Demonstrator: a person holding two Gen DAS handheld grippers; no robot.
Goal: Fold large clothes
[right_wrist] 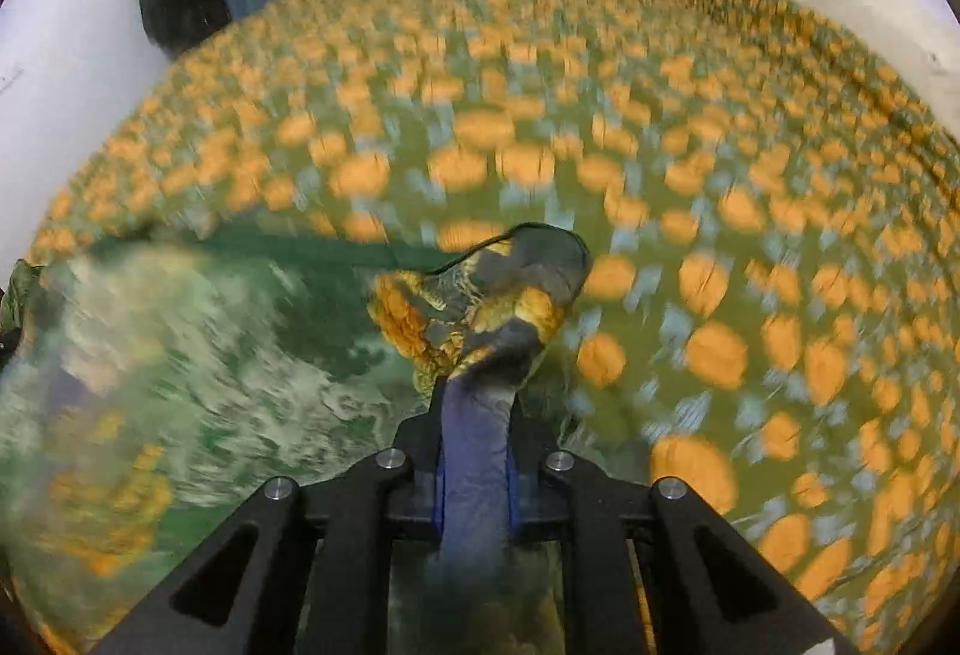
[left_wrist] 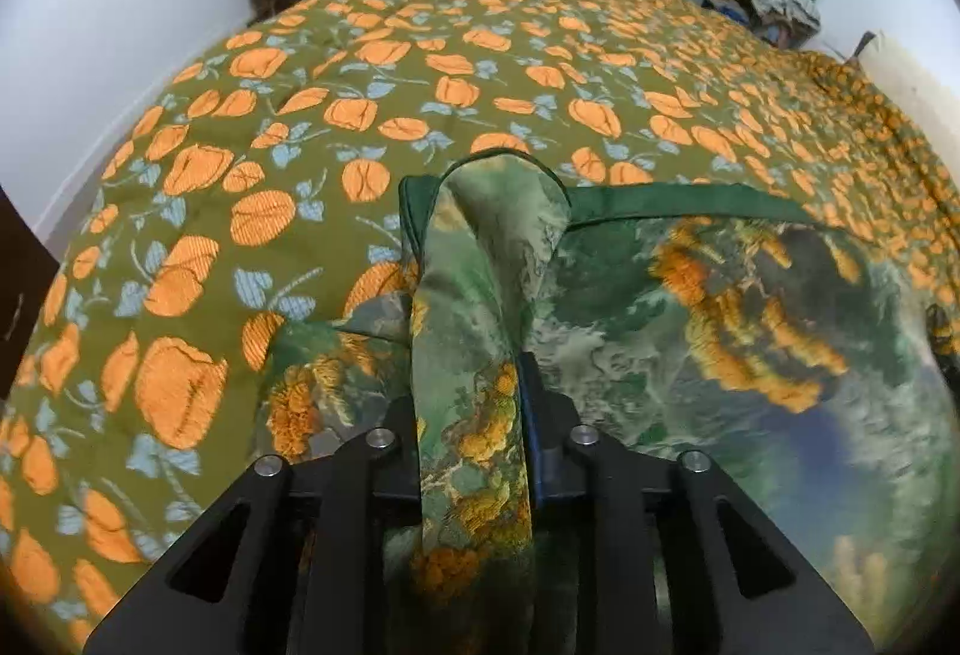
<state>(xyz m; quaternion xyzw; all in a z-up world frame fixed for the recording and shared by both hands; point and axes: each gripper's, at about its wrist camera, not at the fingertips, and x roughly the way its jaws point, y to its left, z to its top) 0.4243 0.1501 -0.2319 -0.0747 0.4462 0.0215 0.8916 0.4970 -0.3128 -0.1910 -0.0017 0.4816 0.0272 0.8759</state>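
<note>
1. Green printed cloth, the garment [left_wrist: 690, 331], fills the left wrist view from about 3 o'clock to 6 o'clock, lying on the orange-flowered bedspread [left_wrist: 360, 72]. The left gripper [left_wrist: 474, 415] is clenched on a bunched corner that stands up at centre. A dark green hem runs off toward 3 o'clock, stretched fairly straight.

2. In the right wrist view, the right gripper [right_wrist: 477, 451] is clamped on another bunched corner, its bluish fabric rising between the jaws. The cloth spreads from 9 o'clock to 7 o'clock. Heavy blur suggests this gripper is moving.

3. Judged step: both corners of one edge are lifted, mid-fold. Next, the two corners likely need carrying together across the cloth, level and taut, then setting down on the opposite edge.

4. Only the left view shows the hem sharply, and a clothes pile [left_wrist: 762, 0] at 1 o'clock; the right view shows bare bedspread at 3 o'clock.
</note>
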